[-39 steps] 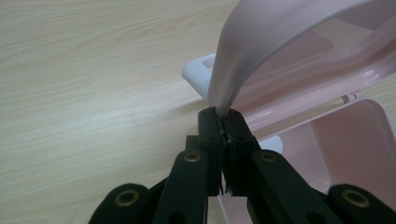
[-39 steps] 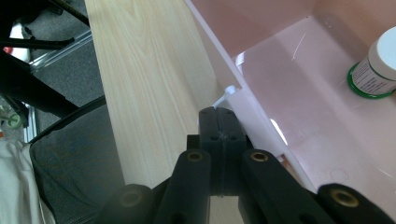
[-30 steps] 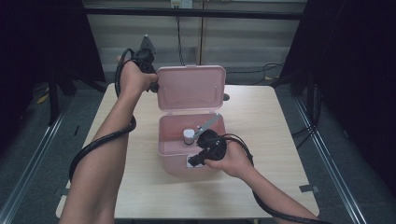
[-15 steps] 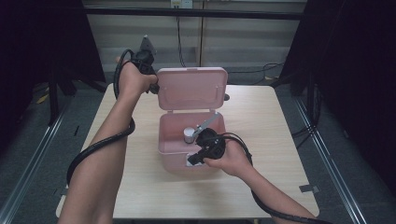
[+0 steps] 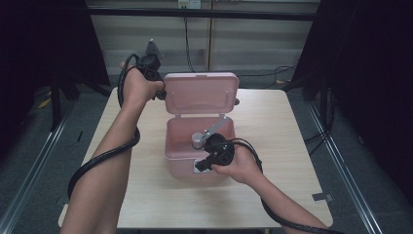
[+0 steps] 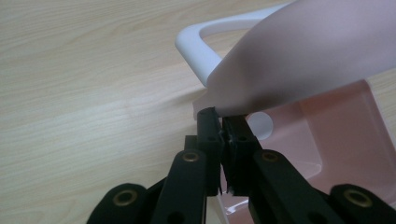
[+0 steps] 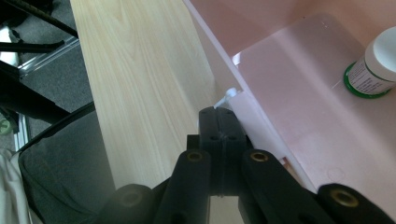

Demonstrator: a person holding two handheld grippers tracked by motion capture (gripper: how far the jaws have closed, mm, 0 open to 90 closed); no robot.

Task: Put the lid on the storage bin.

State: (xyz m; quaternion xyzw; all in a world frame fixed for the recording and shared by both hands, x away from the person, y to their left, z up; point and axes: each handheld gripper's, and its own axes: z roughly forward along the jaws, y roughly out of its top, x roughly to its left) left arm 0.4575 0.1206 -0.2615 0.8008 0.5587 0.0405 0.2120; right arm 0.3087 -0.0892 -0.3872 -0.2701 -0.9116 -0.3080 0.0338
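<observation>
The pink box [image 5: 197,156] sits at the middle of the table [image 5: 292,146], its long side running left to right across the high view and its open mouth facing up. Its lid [image 5: 200,93] stands raised on the far side, nearly upright, with the inner face turned toward the person. The left gripper [image 5: 158,90] pinches the lid's left edge; the left gripper view shows the jaws pressed onto the thin pink rim [image 6: 224,112], almost together. That view also shows a white handle [image 6: 198,46] curving out past the lid's edge, which the high view does not make out. The right gripper [image 5: 202,165] is at the box's near wall; in the right gripper view the jaws are pressed fully together beside the near wall [image 7: 254,121], with a small white latch piece [image 7: 229,95] just past their tips, and whether anything is pinched between them I cannot tell. Inside the box stands a small bottle [image 7: 373,65] with a white cap and a green band, upright on the floor; the high view shows it as a grey round top [image 5: 197,140], with a grey bar [image 5: 214,129] slanting up to the right beside it.
</observation>
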